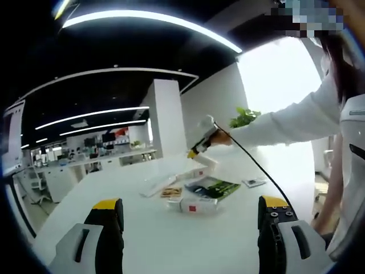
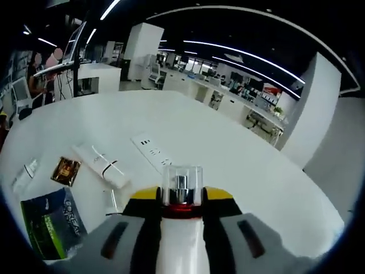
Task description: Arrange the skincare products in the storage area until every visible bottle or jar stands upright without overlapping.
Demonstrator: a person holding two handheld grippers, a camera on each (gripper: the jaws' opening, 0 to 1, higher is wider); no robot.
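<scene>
Between the right gripper's (image 2: 181, 208) yellow-tipped jaws sits a bottle (image 2: 181, 228), white in the body with a red collar and a clear cap (image 2: 182, 184); the jaws are closed on it just below the collar, and it is carried in the air above the tabletop (image 2: 239, 154). From the left gripper view that same gripper (image 1: 193, 153) shows far off over the middle of the tabletop, held up by a person's sleeve (image 1: 274, 127) with a cable trailing from it. The bottle looks like rigid plastic, light, smooth and probably slick, so a hold on the straight body under the collar seems safer than on the cap, which could pull off or crack. It is tall and narrow and would likely tip if set down askew. The left gripper (image 1: 191, 228) stands with its jaws wide apart, gripping nothing, low over the near edge. Beyond the held bottle lie a flat white pack (image 2: 102, 162) and a power strip (image 2: 153, 153) toward the middle, with a brown sachet (image 2: 66, 171) and a green-and-blue pouch (image 2: 51, 225) nearer the left edge. Those flat packs look soft and thin, hard to pinch except by an edge.
</scene>
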